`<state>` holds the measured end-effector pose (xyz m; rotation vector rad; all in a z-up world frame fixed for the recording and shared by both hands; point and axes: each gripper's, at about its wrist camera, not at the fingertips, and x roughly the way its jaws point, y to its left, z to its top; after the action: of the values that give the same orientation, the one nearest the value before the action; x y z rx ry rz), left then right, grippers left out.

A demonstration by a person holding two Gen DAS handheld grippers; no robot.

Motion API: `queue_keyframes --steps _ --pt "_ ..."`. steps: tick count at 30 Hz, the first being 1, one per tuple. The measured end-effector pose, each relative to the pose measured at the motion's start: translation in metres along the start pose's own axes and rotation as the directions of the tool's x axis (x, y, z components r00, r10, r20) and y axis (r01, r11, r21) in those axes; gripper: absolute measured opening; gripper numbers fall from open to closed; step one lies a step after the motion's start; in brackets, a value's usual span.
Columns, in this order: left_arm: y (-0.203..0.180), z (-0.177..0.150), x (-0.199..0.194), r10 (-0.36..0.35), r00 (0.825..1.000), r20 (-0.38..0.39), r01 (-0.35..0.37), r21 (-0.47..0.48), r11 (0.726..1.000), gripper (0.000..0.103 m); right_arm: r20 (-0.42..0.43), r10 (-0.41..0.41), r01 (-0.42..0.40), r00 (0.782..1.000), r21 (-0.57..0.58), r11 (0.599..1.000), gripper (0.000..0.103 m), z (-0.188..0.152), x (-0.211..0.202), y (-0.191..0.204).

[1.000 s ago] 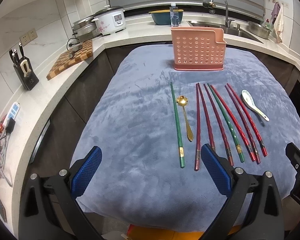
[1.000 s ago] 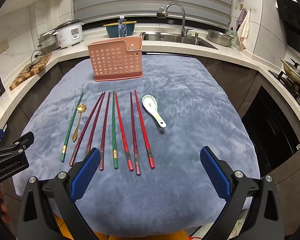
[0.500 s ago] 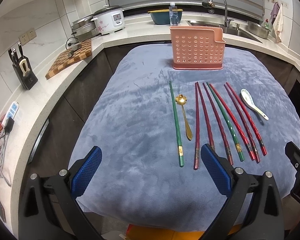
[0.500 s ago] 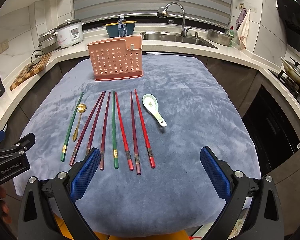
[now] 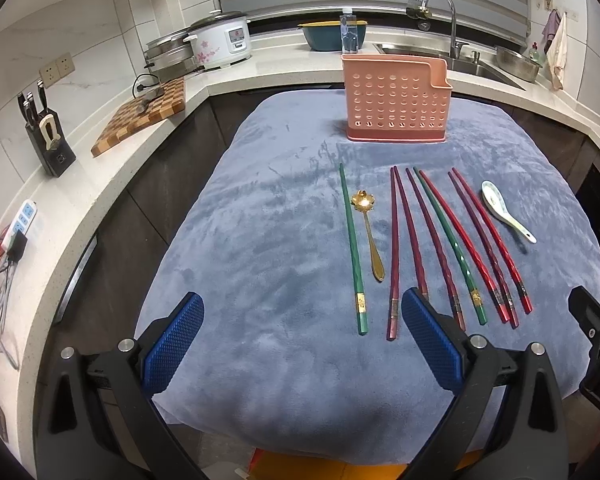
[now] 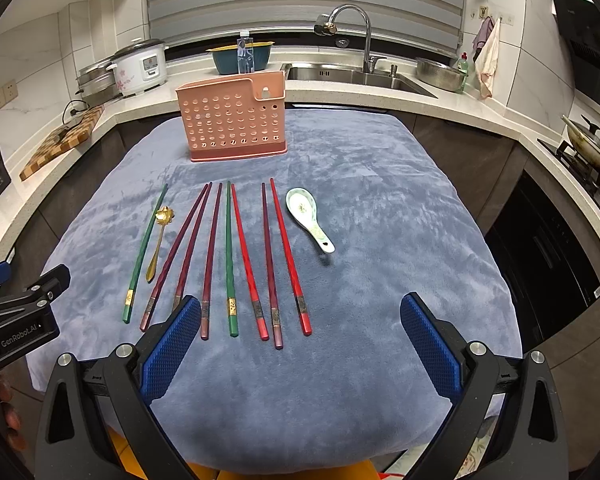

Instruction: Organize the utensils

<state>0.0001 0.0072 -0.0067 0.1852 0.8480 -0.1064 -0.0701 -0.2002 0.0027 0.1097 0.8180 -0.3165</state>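
1. Right tongs (image 6: pixel 300 344) gape wide, holding nothing.
2. Chopsticks (image 6: pixel 230 260) lie in a row just ahead, left of centre.
3. A ceramic spoon (image 6: pixel 306 216) lies ahead, the pink holder (image 6: pixel 232 120) beyond.

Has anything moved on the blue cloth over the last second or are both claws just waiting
Nothing visibly changed. The left claw and right claw stay open and empty above the blue plush cloth; the chopsticks, both spoons and the pink perforated plastic utensil holder lie as before.

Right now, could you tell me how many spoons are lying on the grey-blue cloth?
2: a gold metal spoon between the leftmost green chopstick and the maroon ones, and a white ceramic soup spoon right of all chopsticks. None looks hidden.
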Motion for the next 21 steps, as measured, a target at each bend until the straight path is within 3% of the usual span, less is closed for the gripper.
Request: queue_keyframes --steps 21 --pt "-0.0011 -0.0012 0.0054 -0.008 1.000 -0.024 0.008 -0.001 1.000 0.095 -0.001 0.001 -0.001 1.000 -0.001 1.000 0.096 -0.0007 0.0003 0.0005"
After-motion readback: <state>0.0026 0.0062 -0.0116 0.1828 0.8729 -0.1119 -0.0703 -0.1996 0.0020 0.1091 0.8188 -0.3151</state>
